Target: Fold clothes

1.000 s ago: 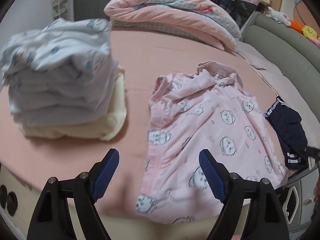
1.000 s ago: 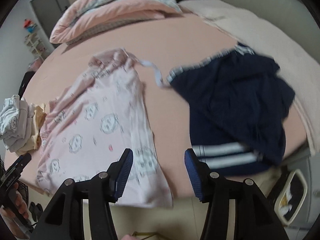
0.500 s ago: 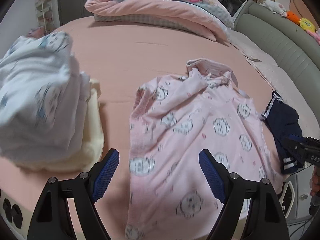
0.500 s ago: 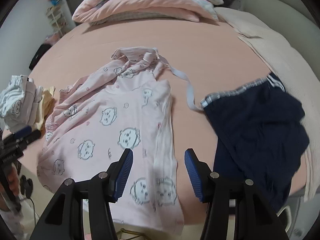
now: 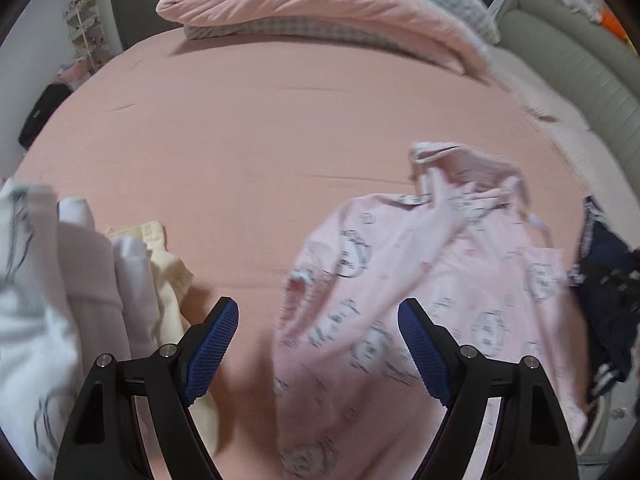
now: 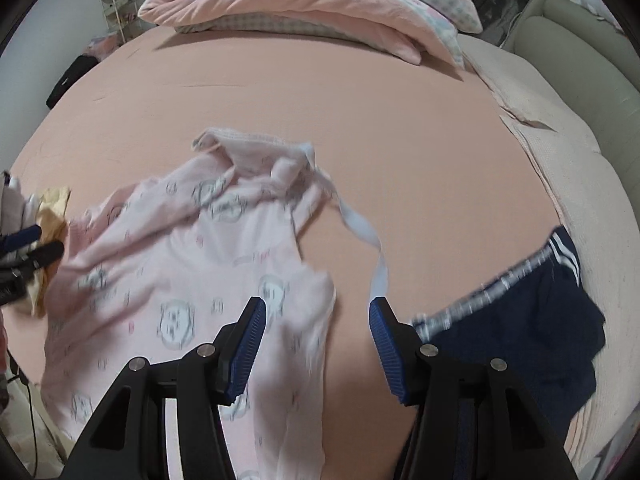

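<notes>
1. My left tool (image 5: 318, 344) hangs low over the pink-sheeted bed (image 5: 248, 128), jaws spread wide and holding nothing, aimed at the gap between two garments.
2. A blurred stack of folded white and cream clothes (image 5: 80, 280) sits at its left.
3. The crumpled pale pink pyjama top with cartoon faces (image 6: 192, 280) lies spread on the bed, at the near edge.
4. My right tool (image 6: 318, 344) hovers above that top's right edge, jaws apart and empty.
5. Dark navy shorts with white stripes (image 6: 532, 336) lie near its right.
</notes>
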`<state>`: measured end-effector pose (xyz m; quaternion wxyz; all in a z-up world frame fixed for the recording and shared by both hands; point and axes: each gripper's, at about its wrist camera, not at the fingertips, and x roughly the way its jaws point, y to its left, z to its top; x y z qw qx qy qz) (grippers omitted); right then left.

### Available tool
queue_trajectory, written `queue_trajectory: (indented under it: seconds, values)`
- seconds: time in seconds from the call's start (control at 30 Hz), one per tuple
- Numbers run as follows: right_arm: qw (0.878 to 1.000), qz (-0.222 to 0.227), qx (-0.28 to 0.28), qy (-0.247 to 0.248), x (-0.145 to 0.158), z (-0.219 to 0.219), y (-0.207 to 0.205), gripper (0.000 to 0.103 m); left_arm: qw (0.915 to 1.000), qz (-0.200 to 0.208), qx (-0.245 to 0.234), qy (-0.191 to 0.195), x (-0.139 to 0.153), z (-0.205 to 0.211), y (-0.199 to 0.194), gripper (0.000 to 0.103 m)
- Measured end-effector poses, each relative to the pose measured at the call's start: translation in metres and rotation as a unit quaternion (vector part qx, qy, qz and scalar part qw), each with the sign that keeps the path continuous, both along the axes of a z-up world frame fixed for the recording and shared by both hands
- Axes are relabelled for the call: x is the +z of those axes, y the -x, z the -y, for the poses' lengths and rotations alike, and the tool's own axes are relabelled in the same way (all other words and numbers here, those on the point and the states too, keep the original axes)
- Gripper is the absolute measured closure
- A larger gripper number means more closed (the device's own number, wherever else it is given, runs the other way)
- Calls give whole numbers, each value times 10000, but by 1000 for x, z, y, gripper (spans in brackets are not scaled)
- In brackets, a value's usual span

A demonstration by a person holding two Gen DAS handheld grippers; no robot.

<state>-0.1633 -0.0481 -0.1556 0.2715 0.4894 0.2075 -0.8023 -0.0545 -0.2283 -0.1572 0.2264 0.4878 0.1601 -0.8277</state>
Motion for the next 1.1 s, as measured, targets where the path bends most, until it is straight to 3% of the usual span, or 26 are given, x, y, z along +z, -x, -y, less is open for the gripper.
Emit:
queue_trajectory:
  seconds: [0.1, 0.33, 0.47, 0.67, 0.8, 1.1]
  values:
    - [9998, -76, 119, -156, 2, 18, 15, 50, 9998, 175, 96, -69, -9, 9, 8, 21]
    - [9948, -230, 679, -719, 22, 77, 37, 50, 9977, 93, 481, -468, -14, 27, 18, 21]
    - [9911, -174, 848, -1010, 30, 116, 48, 50, 9933, 90, 756, -872, -18, 40, 19, 21]
    - [9852, -371, 1230, -1134, 35, 171, 52, 50, 9935, 359, 829, -698, -19, 45, 25, 21]
    - [9822, -499, 1376, -1180, 17, 195, 49, 50, 9906, 527, 985, -788, -27, 47, 27, 21]
    - [9758, -726, 1376, -1533, -16, 212, 55, 50, 9913, 754, 840, -678, -17, 51, 37, 21]
